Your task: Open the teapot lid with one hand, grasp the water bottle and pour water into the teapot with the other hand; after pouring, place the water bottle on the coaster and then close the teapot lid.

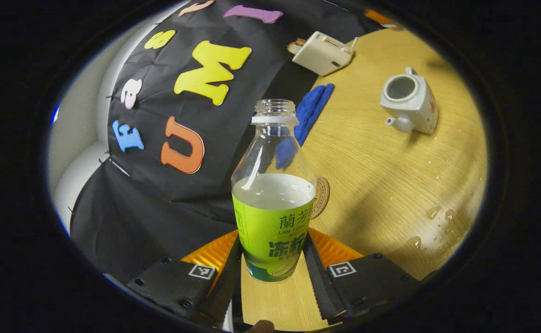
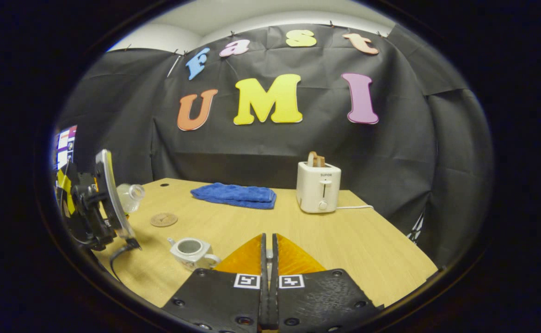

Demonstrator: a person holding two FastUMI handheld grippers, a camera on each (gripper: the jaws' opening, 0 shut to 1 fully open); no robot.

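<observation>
- Water bottle (image 1: 273,203): sat clamped between both fingers of the left gripper (image 1: 273,247), pressed at the labelled lower body; cap off, roughly half full.
- In the left gripper view, ran with its long axis straight up from the fingers, mouth farthest from the hand; in the right gripper view, showed at the far left (image 2: 130,196), leaning, mouth toward the middle of the table (image 2: 344,240).
- Coaster (image 1: 322,197): lay flat just behind the bottle and slightly right of it, partly hidden by the bottle's body; in the right gripper view, sat on the table (image 2: 163,219) just beside and below the left gripper (image 2: 95,203).
- Teapot (image 1: 409,99): stood lidless, well apart from the bottle, ahead and to the right, spout toward the bottle's side; lay closer to the right gripper (image 2: 269,245), just left of its fingers (image 2: 191,252).
- Right gripper: closed with the fingers nearly touching; could not tell whether the lid was pinched between them.
- Droplets (image 1: 437,217) on the table hinted at pouring already done, as a guess only.
- Judged the set-down to turn on a short move ahead and slightly right, base down onto the coaster, left hand plainly the nearer.
</observation>
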